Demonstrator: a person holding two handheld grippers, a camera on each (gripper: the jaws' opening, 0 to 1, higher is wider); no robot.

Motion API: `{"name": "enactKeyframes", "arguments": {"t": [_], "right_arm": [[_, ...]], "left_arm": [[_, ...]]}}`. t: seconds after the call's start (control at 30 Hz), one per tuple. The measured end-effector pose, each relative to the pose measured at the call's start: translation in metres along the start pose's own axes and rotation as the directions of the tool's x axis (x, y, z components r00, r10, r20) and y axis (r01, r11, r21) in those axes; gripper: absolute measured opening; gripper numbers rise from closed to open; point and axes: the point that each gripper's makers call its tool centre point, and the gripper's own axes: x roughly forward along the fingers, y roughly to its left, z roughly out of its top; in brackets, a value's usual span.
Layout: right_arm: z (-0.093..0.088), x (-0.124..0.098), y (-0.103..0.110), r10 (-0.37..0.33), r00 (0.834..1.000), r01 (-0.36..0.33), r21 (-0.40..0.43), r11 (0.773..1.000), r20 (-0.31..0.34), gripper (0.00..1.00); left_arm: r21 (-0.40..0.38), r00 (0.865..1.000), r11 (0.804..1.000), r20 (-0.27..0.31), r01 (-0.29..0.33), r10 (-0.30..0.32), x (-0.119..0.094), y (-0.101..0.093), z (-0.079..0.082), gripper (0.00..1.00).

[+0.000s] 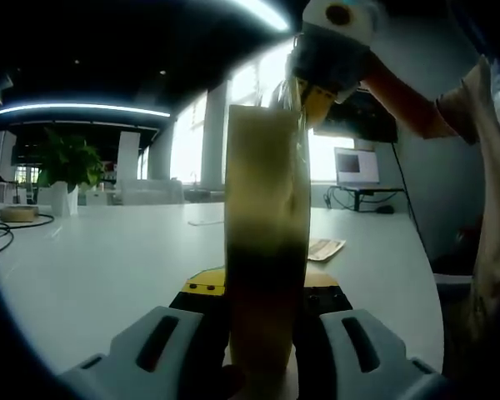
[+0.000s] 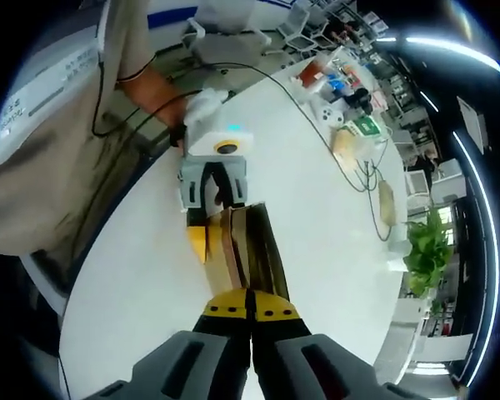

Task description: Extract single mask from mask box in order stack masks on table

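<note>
Left gripper view: the left gripper (image 1: 262,350) is clamped on the mask box (image 1: 265,242), held upright at the frame's centre above a white table (image 1: 100,258), while the right gripper (image 1: 333,50) reaches in from the upper right. A potted plant (image 1: 67,162) stands at left before bright windows (image 1: 192,142), and a monitor (image 1: 356,165) glows at right. In the right gripper view, the right gripper (image 2: 250,312) has its jaws pressed together at the box's near end; cables (image 2: 350,167) trail across the table toward the upper right.
</note>
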Motion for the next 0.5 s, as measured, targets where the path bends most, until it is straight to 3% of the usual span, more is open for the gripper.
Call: {"name": "enactKeyframes", "arguments": {"t": [0.5], "right_arm": [[0.004,-0.013,-0.007,-0.040,0.999,0.040,0.013,0.999,-0.004,0.00]], "left_arm": [[-0.001,1.000,1.000,-0.001,0.001,-0.001,-0.001,-0.002,0.001,0.20]]}}
